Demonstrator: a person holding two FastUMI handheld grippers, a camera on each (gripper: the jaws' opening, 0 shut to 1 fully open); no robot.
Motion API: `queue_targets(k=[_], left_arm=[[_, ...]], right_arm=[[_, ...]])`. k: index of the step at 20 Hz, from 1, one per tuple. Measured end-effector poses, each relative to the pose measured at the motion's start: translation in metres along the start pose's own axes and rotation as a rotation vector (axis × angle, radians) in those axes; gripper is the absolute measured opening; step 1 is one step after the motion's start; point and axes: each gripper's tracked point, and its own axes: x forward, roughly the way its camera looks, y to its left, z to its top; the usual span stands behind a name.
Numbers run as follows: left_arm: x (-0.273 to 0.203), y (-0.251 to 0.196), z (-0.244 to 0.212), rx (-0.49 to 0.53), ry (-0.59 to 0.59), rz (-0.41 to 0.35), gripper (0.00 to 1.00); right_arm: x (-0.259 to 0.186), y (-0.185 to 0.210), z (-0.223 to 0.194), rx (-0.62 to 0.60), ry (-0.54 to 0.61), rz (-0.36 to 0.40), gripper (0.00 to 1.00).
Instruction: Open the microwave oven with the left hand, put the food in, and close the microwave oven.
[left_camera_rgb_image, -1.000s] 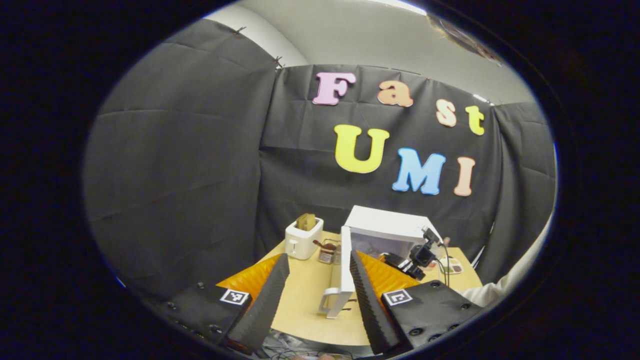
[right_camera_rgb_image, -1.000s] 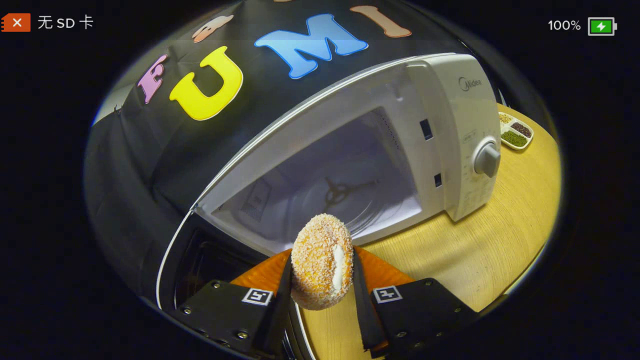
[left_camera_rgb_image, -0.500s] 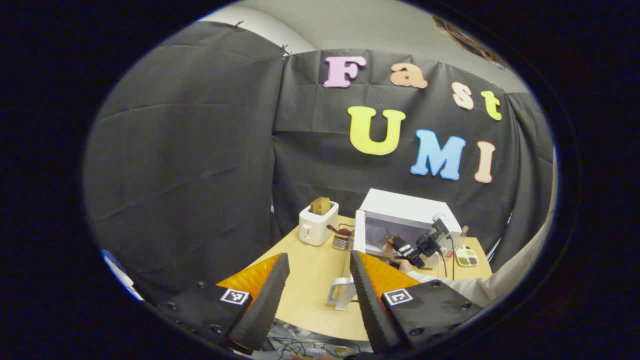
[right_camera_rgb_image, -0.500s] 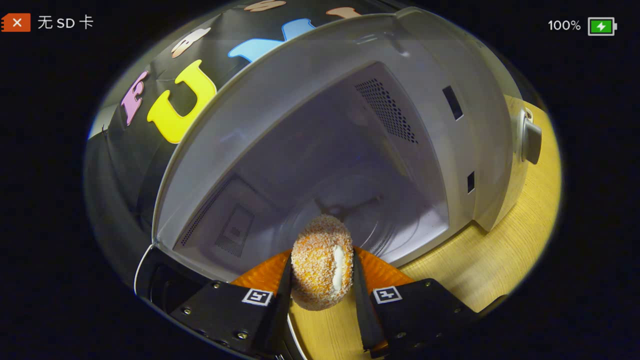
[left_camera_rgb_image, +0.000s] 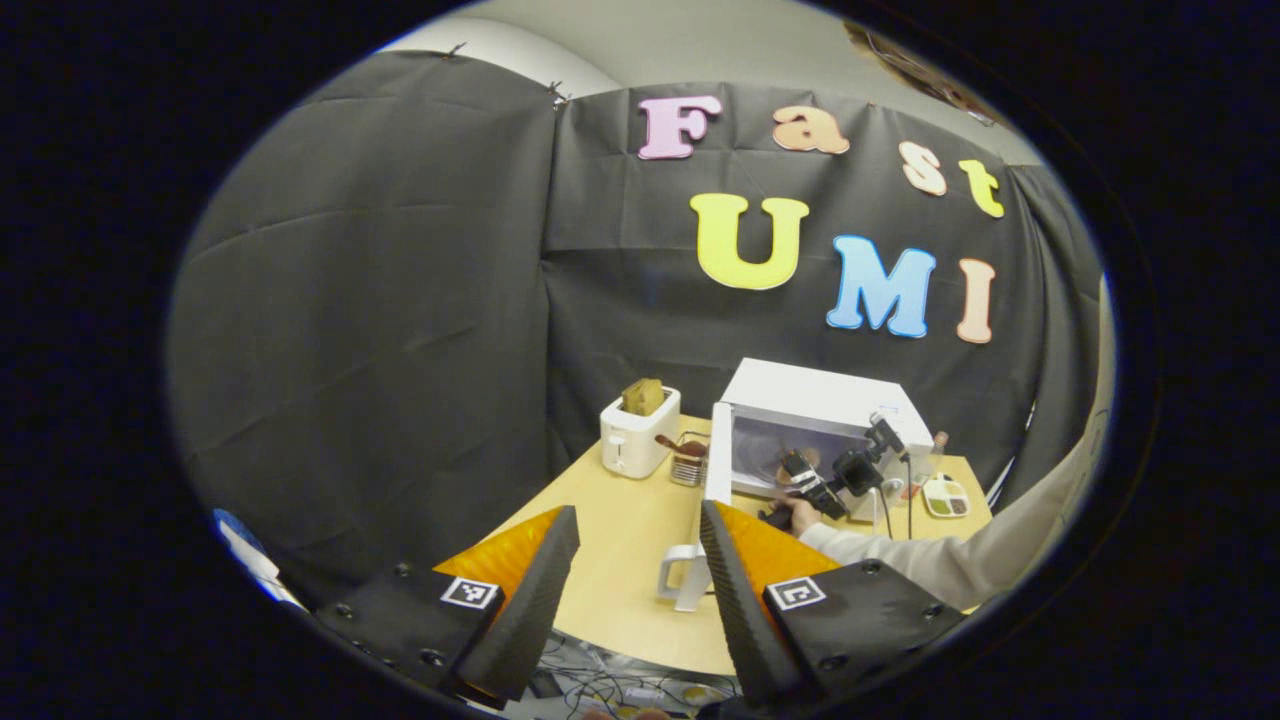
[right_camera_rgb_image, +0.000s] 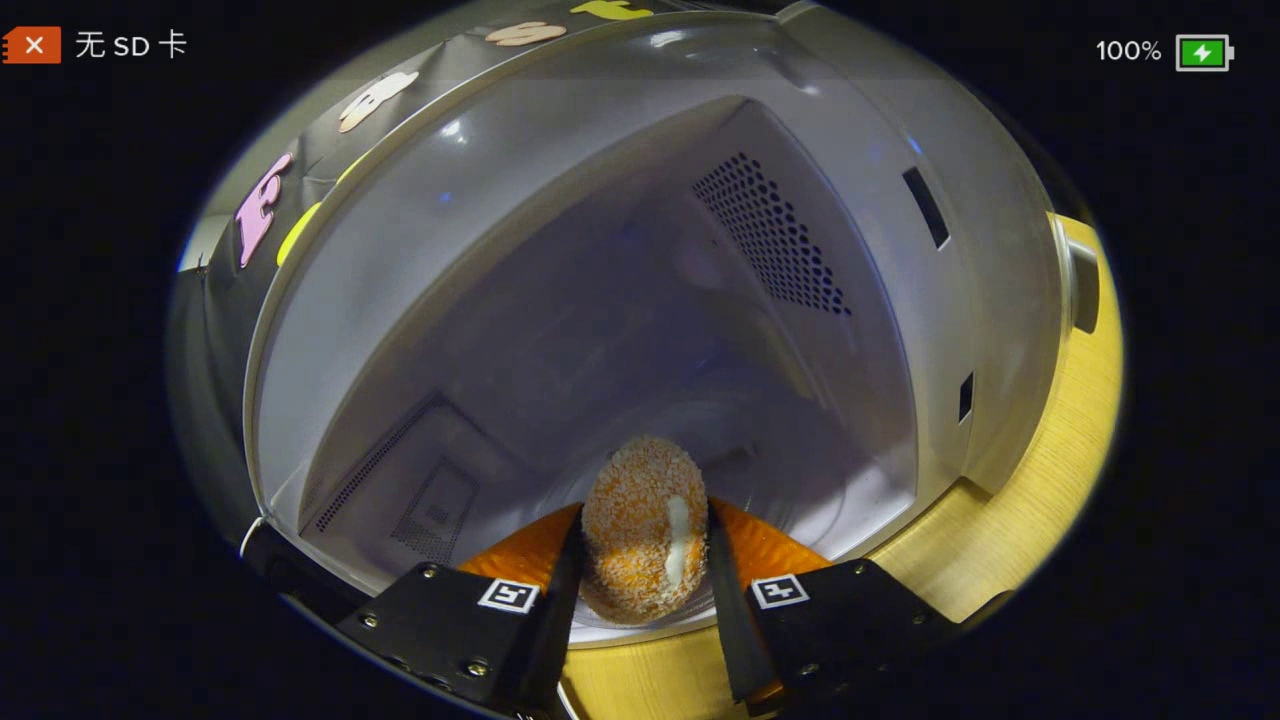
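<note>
The white microwave (left_camera_rgb_image: 820, 400) stands at the back of the wooden table with its door (left_camera_rgb_image: 716, 460) swung wide open. In the right gripper view its cavity (right_camera_rgb_image: 620, 300) looms close, the glass turntable (right_camera_rgb_image: 800, 480) on its floor. My right gripper (right_camera_rgb_image: 640, 545) is shut on a crumb-coated doughnut (right_camera_rgb_image: 642, 525) with a white cream streak, held at the cavity mouth. In the left gripper view that right gripper (left_camera_rgb_image: 815, 485) and its hand reach into the oven. My left gripper (left_camera_rgb_image: 635, 540) hangs open and empty, well back from the table's near edge.
A white toaster (left_camera_rgb_image: 638, 440) with bread in it stands left of the microwave, a small wire rack (left_camera_rgb_image: 688, 465) beside it. A small dish of condiments (left_camera_rgb_image: 946, 495) sits to the microwave's right. A pale sleeve (left_camera_rgb_image: 950, 560) crosses the right side. Cables (left_camera_rgb_image: 600, 690) lie below the table edge.
My right gripper has carried the doughnut forward from in front of the microwave into its cavity opening. The left gripper has drawn back and stayed open.
</note>
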Motion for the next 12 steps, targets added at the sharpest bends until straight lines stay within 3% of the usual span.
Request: queue_targets(k=[6, 11, 12], left_arm=[[0.002, -0.001, -0.002, 0.005, 0.0, 0.011, 0.77], [-0.001, -0.004, -0.004, -0.007, -0.006, 0.007, 0.82], [-0.003, -0.003, -0.002, -0.007, -0.011, 0.01, 0.82]], right_arm=[[0.005, 0.001, -0.003, 0.009, -0.002, -0.008, 0.73], [-0.003, 0.002, 0.0, -0.025, 0.028, -0.008, 0.93], [-0.007, 0.002, -0.001, -0.027, 0.041, -0.005, 0.93]])
